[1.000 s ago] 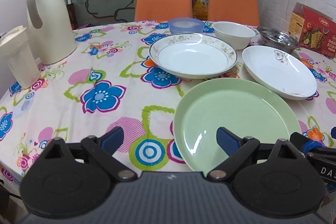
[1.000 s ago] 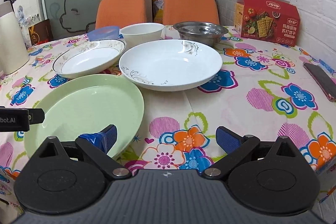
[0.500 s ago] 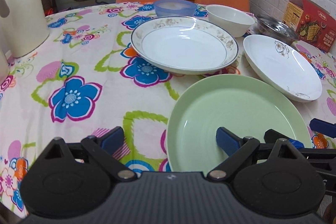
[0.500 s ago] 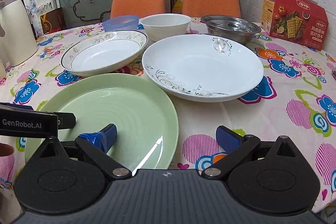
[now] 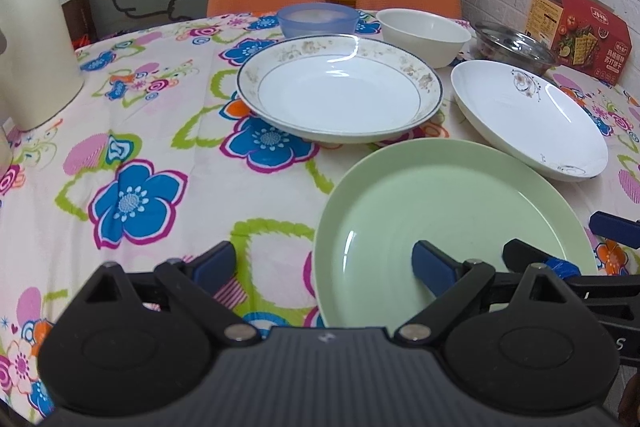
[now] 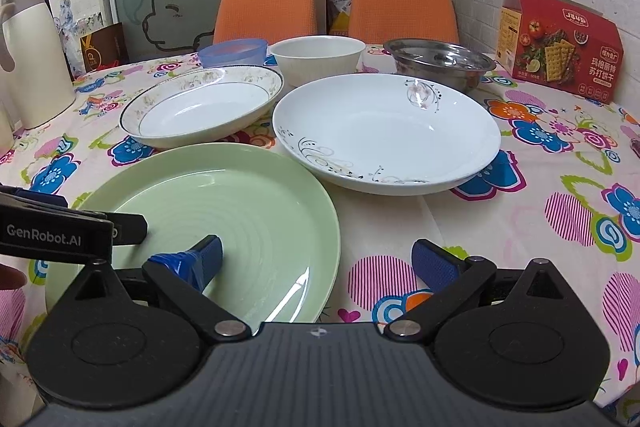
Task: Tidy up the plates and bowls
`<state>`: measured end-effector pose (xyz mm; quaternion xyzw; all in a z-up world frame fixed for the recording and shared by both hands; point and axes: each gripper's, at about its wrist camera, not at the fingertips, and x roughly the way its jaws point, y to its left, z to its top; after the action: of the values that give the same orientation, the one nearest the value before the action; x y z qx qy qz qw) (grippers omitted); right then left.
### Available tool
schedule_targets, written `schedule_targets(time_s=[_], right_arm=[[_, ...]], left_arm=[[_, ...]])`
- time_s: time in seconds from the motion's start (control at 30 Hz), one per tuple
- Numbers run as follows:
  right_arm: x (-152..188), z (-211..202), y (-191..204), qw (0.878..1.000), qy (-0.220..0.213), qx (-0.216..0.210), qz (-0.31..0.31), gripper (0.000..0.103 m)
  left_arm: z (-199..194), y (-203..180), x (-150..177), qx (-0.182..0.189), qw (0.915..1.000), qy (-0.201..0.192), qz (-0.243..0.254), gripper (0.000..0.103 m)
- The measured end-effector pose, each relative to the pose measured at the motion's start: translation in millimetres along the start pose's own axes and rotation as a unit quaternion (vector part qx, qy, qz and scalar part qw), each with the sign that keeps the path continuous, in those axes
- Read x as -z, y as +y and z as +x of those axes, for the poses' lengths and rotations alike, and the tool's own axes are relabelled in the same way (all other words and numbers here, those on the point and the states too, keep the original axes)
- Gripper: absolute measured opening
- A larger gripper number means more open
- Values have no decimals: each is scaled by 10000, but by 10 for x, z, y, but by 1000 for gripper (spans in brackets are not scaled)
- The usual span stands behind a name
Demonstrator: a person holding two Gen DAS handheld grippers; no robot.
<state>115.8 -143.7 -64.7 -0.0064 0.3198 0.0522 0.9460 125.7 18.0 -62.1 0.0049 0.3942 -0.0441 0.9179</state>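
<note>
Moving closer than a moment ago, both tongs now reach over the green plate (image 5: 448, 211) on the table (image 5: 168, 147). Left tongs (image 5: 324, 263) are wide, the plate's left rim between the fingers. Right tongs (image 6: 316, 259) are wide too, around the plate's right rim, holding nothing.

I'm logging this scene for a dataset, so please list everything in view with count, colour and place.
green plate: 1, pale green, nearest
gold-rimmed plate: 1, white, behind it
swirl-pattern plate: 1, white, right of centre
white bowl: 1, back
blue bowl: 1, back left
steel bowl: 1, back right
cracker box: 1, red, far right
thermos: 1, cream, left
chairs: 2, orange, behind table
tablecloth: floral
left gripper: open
right gripper: open
</note>
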Motion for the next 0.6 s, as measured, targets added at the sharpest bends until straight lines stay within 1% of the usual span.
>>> schedule_targets(time_s=[0.17,0.33,0.6], right_arm=[[86,-23,13,9995,-306,21,-20,89],[87,-19,16,9994,-349,21,-19,89],[79,24,47,9990,-452,-51,-40,89]], left_arm=[[-8,-1,37,-15,9999,-124,-66,94],[-12,15,46,-4,9998,-142,-138,94],[12,-3,6,-115,9996,-69,-232,94]])
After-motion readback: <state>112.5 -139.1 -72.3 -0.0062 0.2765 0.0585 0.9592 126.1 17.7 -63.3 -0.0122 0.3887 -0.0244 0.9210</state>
